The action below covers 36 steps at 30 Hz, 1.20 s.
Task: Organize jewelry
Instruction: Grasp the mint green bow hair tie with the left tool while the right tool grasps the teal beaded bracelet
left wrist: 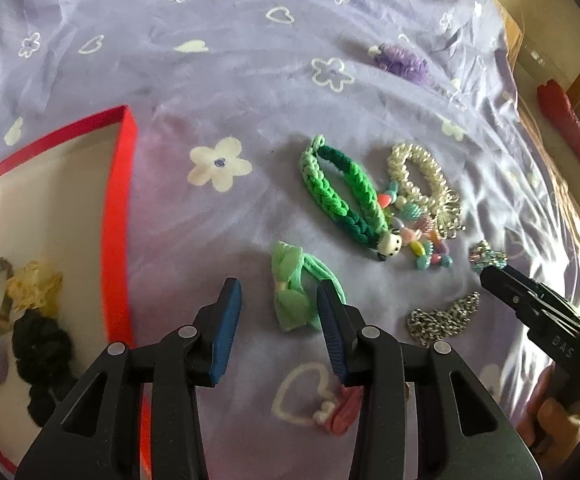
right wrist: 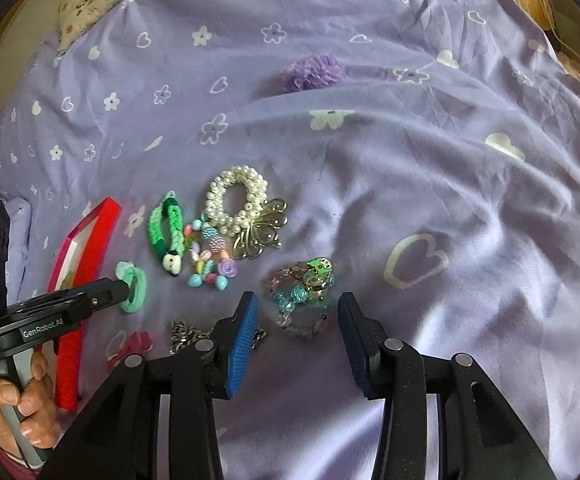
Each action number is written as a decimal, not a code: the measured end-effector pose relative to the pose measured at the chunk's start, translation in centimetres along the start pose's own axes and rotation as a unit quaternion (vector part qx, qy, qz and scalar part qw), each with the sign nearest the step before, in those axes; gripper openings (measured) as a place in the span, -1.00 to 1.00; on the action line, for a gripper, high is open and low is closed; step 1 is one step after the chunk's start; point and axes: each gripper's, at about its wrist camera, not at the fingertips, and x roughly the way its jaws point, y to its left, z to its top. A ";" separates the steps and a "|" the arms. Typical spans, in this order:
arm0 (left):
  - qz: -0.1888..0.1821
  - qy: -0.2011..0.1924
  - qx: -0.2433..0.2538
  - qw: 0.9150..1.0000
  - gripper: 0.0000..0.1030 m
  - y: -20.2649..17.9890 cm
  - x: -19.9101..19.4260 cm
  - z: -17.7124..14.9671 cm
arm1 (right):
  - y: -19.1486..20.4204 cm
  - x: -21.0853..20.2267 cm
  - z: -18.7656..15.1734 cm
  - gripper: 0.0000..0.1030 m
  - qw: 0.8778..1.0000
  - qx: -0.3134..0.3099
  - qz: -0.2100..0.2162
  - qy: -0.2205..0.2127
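My left gripper point(left wrist: 280, 312) is open low over the lilac sheet, and a mint green bow scrunchie point(left wrist: 296, 296) lies between its blue pads without being pinched. In the right wrist view the left gripper point(right wrist: 124, 292) has its tip at that scrunchie point(right wrist: 134, 286). My right gripper point(right wrist: 300, 322) is open too, its fingers either side of a clear and blue crystal bracelet point(right wrist: 304, 292) with a green charm. The red box point(left wrist: 124, 208) at left holds a black scrunchie point(left wrist: 42, 344), a yellow one and a few other pieces.
On the sheet lie a green braided panda band point(left wrist: 342, 196), a pearl scrunchie point(right wrist: 236, 200) with a gold butterfly, pastel beads point(right wrist: 210, 264), a silver chain point(left wrist: 442, 316), a pink tie point(left wrist: 342, 408) and a purple scrunchie point(right wrist: 314, 68). A hand point(right wrist: 18, 408) grips the left handle.
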 end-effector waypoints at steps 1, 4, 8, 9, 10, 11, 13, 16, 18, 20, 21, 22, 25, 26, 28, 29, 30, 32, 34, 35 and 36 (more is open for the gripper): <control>0.002 0.000 0.002 1.000 -0.29 -0.1 0.2 0.0 | 0.0 0.0 0.0 -0.16 1.000 -0.003 -0.001 -0.002; -0.001 -0.005 0.009 1.000 -0.64 -0.2 0.4 0.0 | 0.2 0.0 -0.1 -0.18 1.000 -0.008 -0.004 -0.002; -0.006 -0.011 0.020 1.000 -0.76 -0.6 0.4 0.0 | 0.0 -0.3 -0.5 -0.37 1.000 -0.009 -0.005 0.000; -0.007 -0.014 0.023 1.000 -0.77 -0.7 0.4 -0.1 | 0.0 -0.3 -0.5 -0.65 1.000 -0.009 -0.006 0.002; -0.007 -0.015 0.025 1.000 -0.78 -0.7 0.4 -0.2 | 0.0 -0.4 -0.7 -0.68 1.000 -0.009 -0.005 0.003; -0.007 -0.017 0.026 0.999 -0.78 -0.7 0.3 -0.2 | -0.1 -0.5 -0.8 -0.72 1.000 -0.008 -0.003 0.002; -0.011 -0.021 0.026 0.999 -0.79 -0.8 0.1 -0.2 | 0.1 -0.8 -0.8 -0.73 1.000 -0.012 -0.004 -0.004; -0.017 -0.028 0.026 0.999 -0.80 -0.8 -0.4 -0.4 | 0.4 -1.8 -0.8 -0.73 1.000 -0.012 0.003 -0.018; -0.022 -0.034 0.026 0.999 -0.80 -0.9 -1.0 -0.5 | 0.7 -2.5 -0.7 -0.74 1.000 -0.011 0.007 -0.028; -0.028 -0.041 0.025 0.998 -0.80 -0.9 -1.7 -0.6 | 0.9 -3.1 -0.6 -0.74 0.999 -0.011 0.013 -0.036; -0.030 -0.045 0.024 0.998 -0.80 -0.8 -2.1 -0.6 | 1.1 -3.4 -0.5 -0.74 0.999 -0.011 0.017 -0.039; -0.032 -0.048 0.023 0.998 -0.80 -0.8 -2.4 -0.7 | 1.3 -3.7 -0.4 -0.74 0.999 -0.011 0.020 -0.043; -0.040 -0.057 0.017 0.997 -0.80 -0.4 -3.6 -1.0 | 2.2 -4.5 0.0 -0.74 0.998 -0.017 0.030 -0.053; -0.040 -0.060 0.016 0.997 -0.80 -0.2 -4.1 -1.2 | 2.5 -4.7 0.0 -0.74 0.998 -0.019 0.034 -0.055; -0.043 -0.066 0.012 0.997 -0.80 0.2 -5.0 -1.6 | 3.3 -5.0 0.1 -0.74 0.997 -0.023 0.046 -0.059; -0.043 -0.069 0.010 0.997 -0.80 0.5 -5.5 -1.8 | 3.7 -5.1 0.0 -0.74 0.997 -0.025 0.049 -0.059; -0.044 -0.073 0.006 0.996 -0.80 0.8 -6.0 -2.1 | 4.4 -5.2 0.0 -0.74 0.996 -0.030 0.055 -0.060; -0.046 -0.079 -0.001 0.996 -0.80 1.6 -7.0 -2.7 | 5.3 -5.4 -0.1 -0.74 0.996 -0.036 0.063 -0.060; -0.045 -0.084 -0.007 0.995 -0.80 2.3 -7.6 -3.1 | 6.5 -5.3 -0.3 -0.74 0.995 -0.045 0.072 -0.060; -0.045 -0.087 -0.012 0.995 -0.80 2.8 -8.1 -3.4 | 7.1 -5.3 -0.4 -0.74 0.994 -0.050 0.077 -0.059; -0.045 -0.090 -0.015 0.995 -0.80 3.0 -8.5 -3.6 | 7.6 -5.3 -0.5 -0.74 0.994 -0.054 0.081 -0.058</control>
